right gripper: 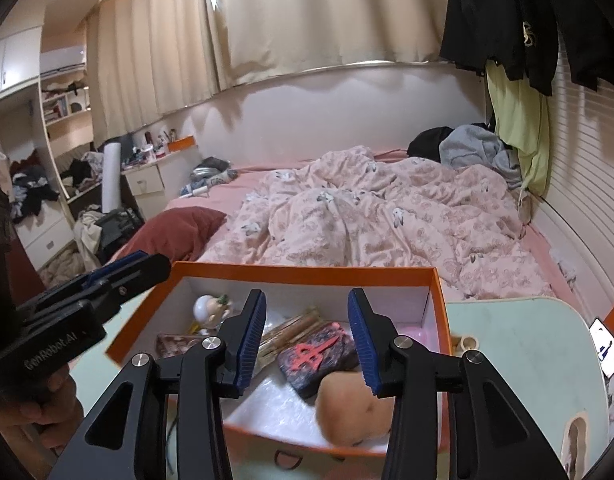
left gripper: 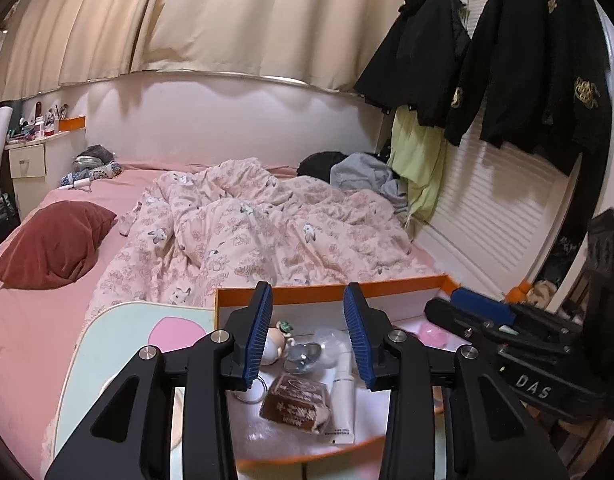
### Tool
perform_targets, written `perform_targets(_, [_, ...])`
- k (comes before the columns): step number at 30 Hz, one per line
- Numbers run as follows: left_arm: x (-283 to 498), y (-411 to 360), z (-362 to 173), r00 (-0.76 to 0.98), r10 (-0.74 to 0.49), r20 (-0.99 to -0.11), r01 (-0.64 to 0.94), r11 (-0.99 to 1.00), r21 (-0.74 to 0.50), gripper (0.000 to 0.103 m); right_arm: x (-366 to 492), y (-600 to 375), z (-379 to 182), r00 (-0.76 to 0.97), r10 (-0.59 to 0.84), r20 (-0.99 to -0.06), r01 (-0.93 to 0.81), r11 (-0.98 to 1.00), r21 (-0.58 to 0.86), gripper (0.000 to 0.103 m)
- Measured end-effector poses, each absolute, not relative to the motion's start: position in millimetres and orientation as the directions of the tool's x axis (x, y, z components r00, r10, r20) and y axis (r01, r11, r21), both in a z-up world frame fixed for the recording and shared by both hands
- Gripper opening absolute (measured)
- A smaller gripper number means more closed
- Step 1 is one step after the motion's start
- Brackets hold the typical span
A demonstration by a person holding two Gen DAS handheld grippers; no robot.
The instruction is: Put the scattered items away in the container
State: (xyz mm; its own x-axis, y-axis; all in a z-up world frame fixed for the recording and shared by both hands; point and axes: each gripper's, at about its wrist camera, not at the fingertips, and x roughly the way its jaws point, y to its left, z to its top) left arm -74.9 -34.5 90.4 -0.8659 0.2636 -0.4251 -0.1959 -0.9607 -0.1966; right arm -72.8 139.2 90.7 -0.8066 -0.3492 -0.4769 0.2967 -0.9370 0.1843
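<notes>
An orange cardboard box [left gripper: 387, 285] [right gripper: 307, 270] with a white inside stands on a pale green table [right gripper: 527, 340]. In it lie a small figurine [left gripper: 277, 342] [right gripper: 211, 308], a brown packet [left gripper: 297, 402], a white tube [left gripper: 343, 400], a dark pouch with a red mark [right gripper: 319, 356], a pack of wooden sticks [right gripper: 291, 332] and a blurred peach soft thing [right gripper: 355, 408]. My left gripper [left gripper: 307, 292] hovers open over the box's left part, nothing between its pads. My right gripper [right gripper: 307, 294] is open above the peach thing, not touching it.
The table stands against a bed with a pink floral duvet [left gripper: 267, 232] and a dark red pillow [left gripper: 55, 244]. A tape roll [right gripper: 467, 344] and a phone [right gripper: 607, 346] lie on the table right of the box. Dark jackets [left gripper: 527, 60] hang at the right.
</notes>
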Motion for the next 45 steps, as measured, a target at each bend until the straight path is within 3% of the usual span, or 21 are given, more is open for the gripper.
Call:
perform_targets(3, [-56.9,-30.8,100.4,-0.868,0.267,-0.419,-0.207,-0.961,-0.183,0.049,-63.2,139.0,95.4,-0.806,-0.344,-0.482,0.289,-0.939,0.186,0.043])
perform_targets(8, [-30.2,-28.4,110.2,-0.878,0.24,-0.413,-0.185,-0.968,-0.168,0.05,-49.4,139.5,98.6,-0.788,-0.348,-0.508,0.282,-0.937,0.206,0.045])
perform_targets(11, [-19.4,-27.3,108.1,-0.867,0.245,-0.434,-0.188,-0.967,-0.171,0.066,-40.6,137.8,97.5,-0.779,-0.346,-0.524,0.283,-0.938,0.2,0.047])
perform_targets(17, [3.0,-23.9,96.0,-0.866,0.183,-0.466,-0.146,-0.983,-0.114,0.066,-18.8,136.3,96.1,-0.756,-0.348,-0.554,0.298,-0.937,0.182,0.055])
perform_targets(23, [15.7,-26.8,62.9,-0.813,0.164,-0.559,-0.105,-0.985,-0.136,0.068,3.2,136.2,80.0,-0.735,-0.331,-0.591,0.303,-0.941,0.15,0.065])
perform_targets(30, [-3.1,-26.5,20.8,-0.691,0.128,-0.712,-0.021,-0.987,-0.158,0.071,-3.4,147.9,51.6,-0.676,-0.315,-0.666,0.247,-0.949,0.198,0.065])
perform_targets(35, [-5.2,-15.1,6.8,-0.656,0.068,-0.751,-0.018,-0.997,-0.075,0.071,-3.8,147.2,44.2,-0.669,-0.297,-0.681,0.22,-0.955,0.201,0.084])
perform_targets(38, [-5.4,-12.3,6.5,-0.652,0.036,-0.757,-0.008,-0.999,-0.041,0.072,-6.8,145.8,38.4,-0.647,-0.294,-0.704,0.203,-0.956,0.212,0.085])
perform_targets(41, [-8.5,-14.3,3.1,-0.636,-0.011,-0.771,0.04,-0.999,-0.019,0.084,-10.5,144.6,32.3,-0.62,-0.302,-0.724,0.203,-0.953,0.224,0.088])
perform_targets(45, [-9.6,-15.5,0.7,-0.634,-0.008,-0.773,0.039,-0.999,-0.022,0.088,-11.6,142.1,31.0,-0.622,-0.275,-0.733,0.198,-0.961,0.193,0.098])
